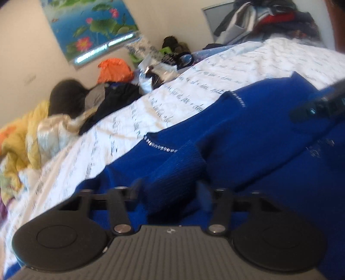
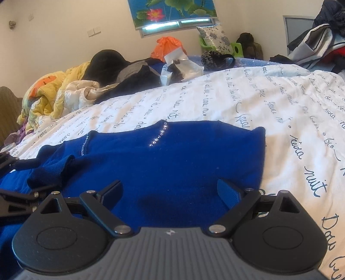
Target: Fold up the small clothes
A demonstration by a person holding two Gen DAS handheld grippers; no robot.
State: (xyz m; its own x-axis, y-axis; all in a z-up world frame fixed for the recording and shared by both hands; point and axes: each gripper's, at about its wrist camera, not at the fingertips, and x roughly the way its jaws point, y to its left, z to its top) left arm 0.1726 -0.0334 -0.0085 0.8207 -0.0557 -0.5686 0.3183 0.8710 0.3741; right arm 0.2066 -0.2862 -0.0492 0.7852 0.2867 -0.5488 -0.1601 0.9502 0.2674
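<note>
At the far left of the bed a yellow quilt (image 2: 49, 92) lies bunched, a black garment (image 2: 107, 62) heaped just behind it, and an orange bag (image 2: 167, 46) sits further back near the wall. A lotus poster (image 2: 170, 10) hangs above a window. The white sheet (image 2: 280, 112), printed with dark handwriting, covers the bed, and the blue sweater (image 2: 172, 161) lies spread on it, a line of small clear stones running along its neckline. The left gripper (image 1: 170, 189) sits low over the sweater's left part with a ribbed blue cuff (image 1: 179, 170) standing between its narrowed jaws; the left wrist view is blurred and I cannot tell whether the pads press on the cuff or stand just off it. The right gripper (image 2: 170, 189) hovers above the middle of the sweater with its jaws spread wide and nothing in them. At the far right, a clothes pile (image 2: 319, 41) rises beside the bed
</note>
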